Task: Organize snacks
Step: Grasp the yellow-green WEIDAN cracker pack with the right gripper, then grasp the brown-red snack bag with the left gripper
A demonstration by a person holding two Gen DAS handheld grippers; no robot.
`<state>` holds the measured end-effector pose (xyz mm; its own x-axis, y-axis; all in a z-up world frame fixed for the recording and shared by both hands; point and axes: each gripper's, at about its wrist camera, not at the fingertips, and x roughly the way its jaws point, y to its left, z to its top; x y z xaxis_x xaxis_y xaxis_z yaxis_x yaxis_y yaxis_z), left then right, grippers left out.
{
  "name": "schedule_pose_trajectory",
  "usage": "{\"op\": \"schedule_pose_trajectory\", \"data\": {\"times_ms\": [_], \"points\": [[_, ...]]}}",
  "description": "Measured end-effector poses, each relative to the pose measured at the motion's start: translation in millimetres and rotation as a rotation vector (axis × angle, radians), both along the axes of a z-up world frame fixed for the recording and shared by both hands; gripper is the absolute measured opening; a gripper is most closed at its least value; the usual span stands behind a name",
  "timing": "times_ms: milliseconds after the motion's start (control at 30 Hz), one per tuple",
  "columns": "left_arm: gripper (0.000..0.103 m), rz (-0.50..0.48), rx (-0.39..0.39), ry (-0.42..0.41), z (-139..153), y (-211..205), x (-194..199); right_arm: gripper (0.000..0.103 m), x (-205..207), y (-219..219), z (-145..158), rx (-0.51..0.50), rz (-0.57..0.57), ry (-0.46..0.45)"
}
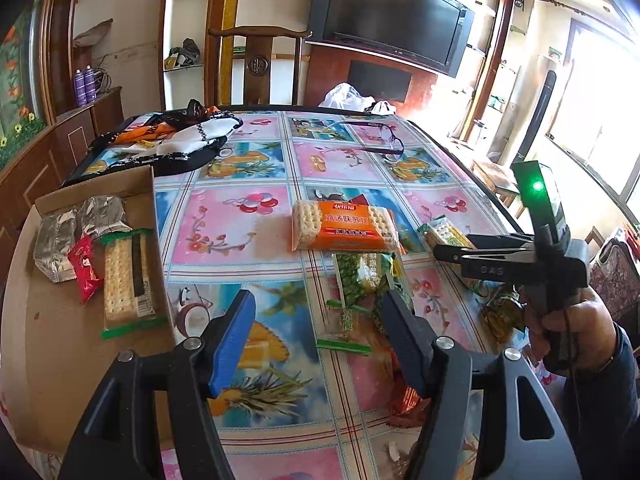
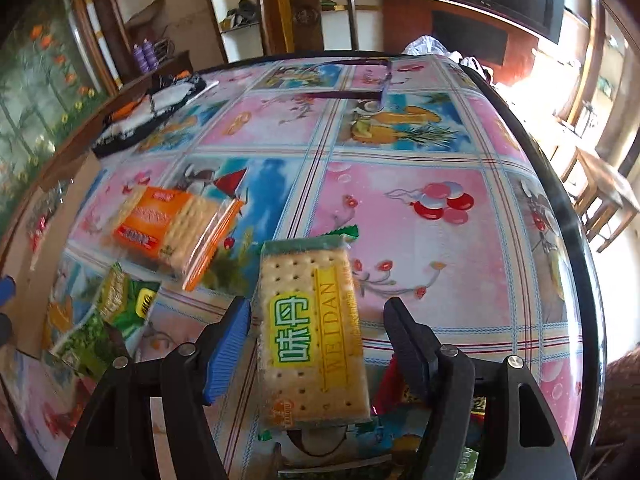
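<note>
My left gripper (image 1: 320, 340) is open above the flowered tablecloth. A small green-ended packet (image 1: 344, 326) lies on the cloth between its fingers, untouched. Left of it a cardboard box (image 1: 100, 188) holds silver packets (image 1: 56, 244), a red packet (image 1: 84, 268) and a cracker pack (image 1: 120, 280). An orange cracker pack (image 1: 344, 228) and a green pea packet (image 1: 360, 276) lie mid-table. My right gripper (image 2: 316, 332) is open astride a green cracker pack (image 2: 312, 320), with a gap at the right finger. From the left wrist the right gripper (image 1: 444, 254) shows at the right, held by a hand.
Purple-framed glasses (image 1: 384, 140) and a patterned black, white and orange bag (image 1: 172, 144) lie at the table's far side. A wooden chair (image 1: 260, 64) and a white plastic bag (image 1: 346, 96) stand behind it. More packets (image 2: 404, 392) lie under my right gripper. The table's dark edge (image 2: 560, 184) curves at right.
</note>
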<state>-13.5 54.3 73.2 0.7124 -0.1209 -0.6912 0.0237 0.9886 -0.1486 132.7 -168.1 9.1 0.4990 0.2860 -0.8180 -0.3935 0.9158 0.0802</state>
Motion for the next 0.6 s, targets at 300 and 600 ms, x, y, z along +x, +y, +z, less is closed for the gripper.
{"op": "schedule_pose_trajectory", "data": {"times_ms": [300,600], "points": [[0.073,-0.181,-0.054,0.098,-13.2,-20.7,-13.7,0.049,-3.5,-8.3,11.1,0.039,-0.023,-0.04],[0.053,-0.326,0.086,0.187,-40.9,-80.0,-20.0,0.049,-6.1,-17.2,27.0,0.128,-0.06,-0.053]]}}
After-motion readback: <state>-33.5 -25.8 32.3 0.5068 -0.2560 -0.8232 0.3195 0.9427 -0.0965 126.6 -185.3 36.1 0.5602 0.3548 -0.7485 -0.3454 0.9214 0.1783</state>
